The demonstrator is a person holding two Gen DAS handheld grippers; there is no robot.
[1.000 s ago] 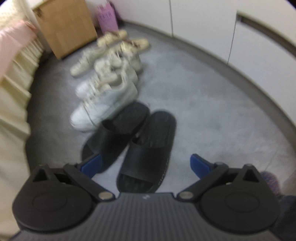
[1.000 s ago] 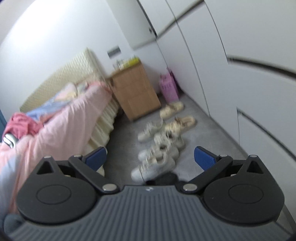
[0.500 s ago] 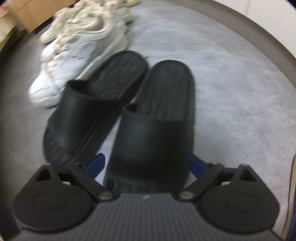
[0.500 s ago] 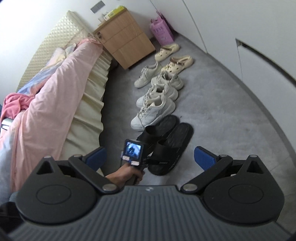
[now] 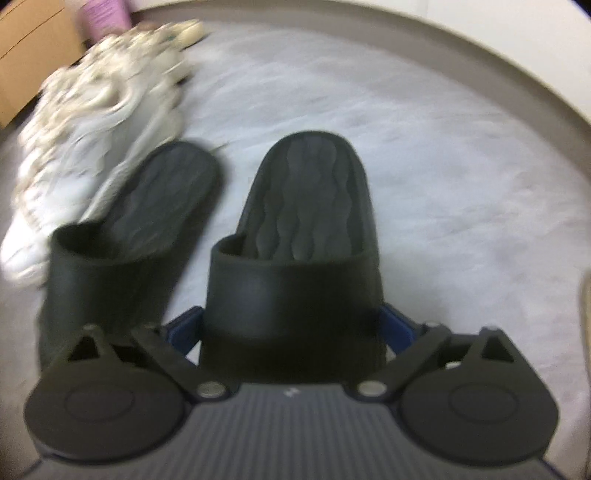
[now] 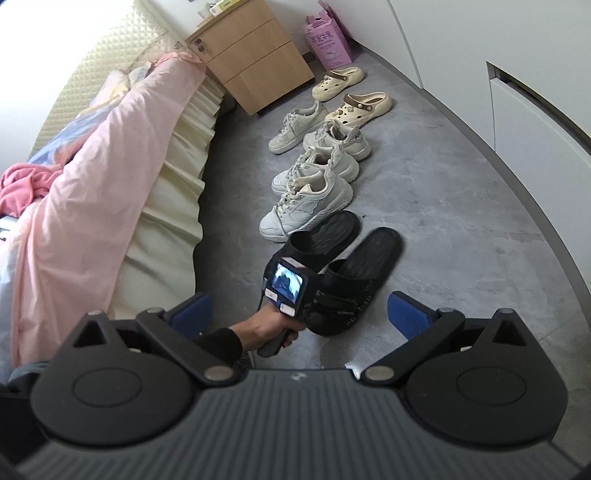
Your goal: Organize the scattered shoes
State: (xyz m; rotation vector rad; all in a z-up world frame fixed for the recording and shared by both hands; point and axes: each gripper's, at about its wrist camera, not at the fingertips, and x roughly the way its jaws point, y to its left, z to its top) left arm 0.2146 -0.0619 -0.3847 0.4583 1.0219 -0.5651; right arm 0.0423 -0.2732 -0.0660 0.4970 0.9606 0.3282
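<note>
Left gripper (image 5: 291, 328) jaws closing around right black slipper (image 5: 306, 229) on floor (image 5: 443, 184); right gripper (image 6: 299, 314) jaws wide, empty.

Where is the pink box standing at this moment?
In the right wrist view the pink box stands on the grey floor at the far end of the room, between the wooden bedside cabinet and the white wardrobe wall, behind the cream clogs.
</note>
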